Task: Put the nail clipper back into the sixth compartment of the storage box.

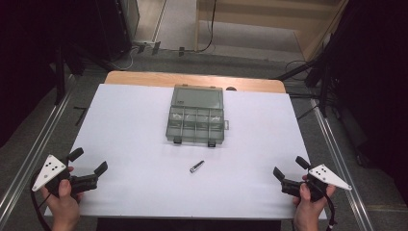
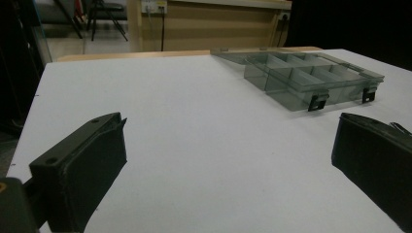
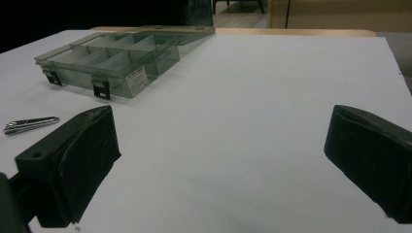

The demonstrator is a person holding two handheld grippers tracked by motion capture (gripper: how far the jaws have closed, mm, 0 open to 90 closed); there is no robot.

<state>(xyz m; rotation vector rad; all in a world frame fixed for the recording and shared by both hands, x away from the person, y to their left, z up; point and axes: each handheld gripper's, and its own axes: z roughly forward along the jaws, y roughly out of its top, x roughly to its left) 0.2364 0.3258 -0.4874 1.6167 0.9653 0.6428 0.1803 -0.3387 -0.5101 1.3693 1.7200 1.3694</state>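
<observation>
A grey see-through compartment box (image 1: 197,115) lies open at the middle of the white table top, its lid folded back toward the far edge. It also appears in the left gripper view (image 2: 311,77) and the right gripper view (image 3: 111,60). A small metal nail clipper (image 1: 196,166) lies in front of the box; the right gripper view has this clipper (image 3: 30,124) at its left edge. My left gripper (image 1: 88,161) rests open near the front left corner, nothing between its jaws. My right gripper (image 1: 290,166) rests open near the front right corner, also holding nothing.
The white sheet (image 1: 144,134) covers a wooden table (image 1: 144,77) whose far edge shows bare wood. Metal rails (image 1: 29,159) run along both sides. Dark stands and cables sit on the floor beyond the table.
</observation>
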